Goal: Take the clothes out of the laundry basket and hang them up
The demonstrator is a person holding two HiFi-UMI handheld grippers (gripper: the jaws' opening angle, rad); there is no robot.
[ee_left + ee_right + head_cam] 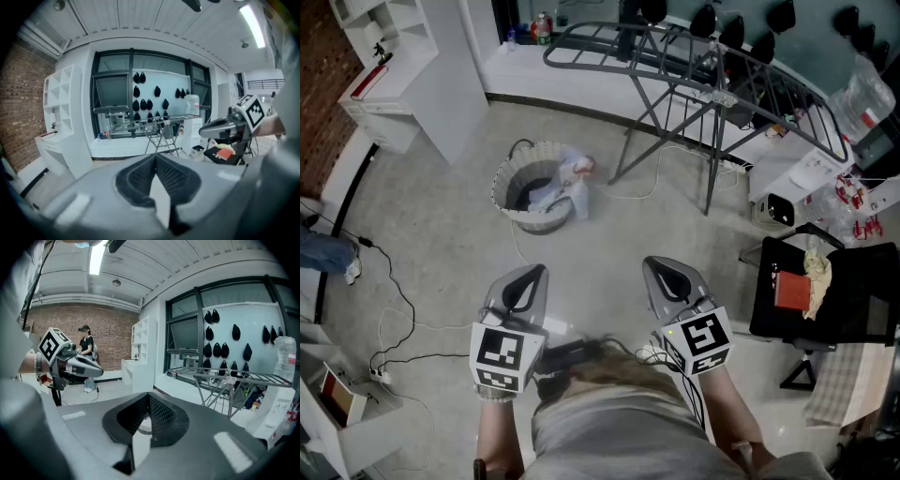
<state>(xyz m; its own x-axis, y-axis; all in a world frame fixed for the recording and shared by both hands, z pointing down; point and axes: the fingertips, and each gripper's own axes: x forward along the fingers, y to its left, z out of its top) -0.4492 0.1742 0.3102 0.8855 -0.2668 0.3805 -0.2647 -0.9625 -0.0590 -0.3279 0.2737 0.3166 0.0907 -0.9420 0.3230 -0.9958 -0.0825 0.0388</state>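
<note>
A woven laundry basket stands on the floor ahead of me, with dark and pale clothes inside it and draped over its right rim. Behind it is the grey folding drying rack, bare of clothes; it also shows far off as the rack and the rack. My left gripper and right gripper are held side by side low in the head view, well short of the basket. Both are shut with nothing between their jaws, as seen at the left gripper and right gripper.
A black chair with a red book and a yellowish cloth stands at the right. A white shelf unit is at the back left. Cables trail over the floor on the left. A person stands far off by the brick wall.
</note>
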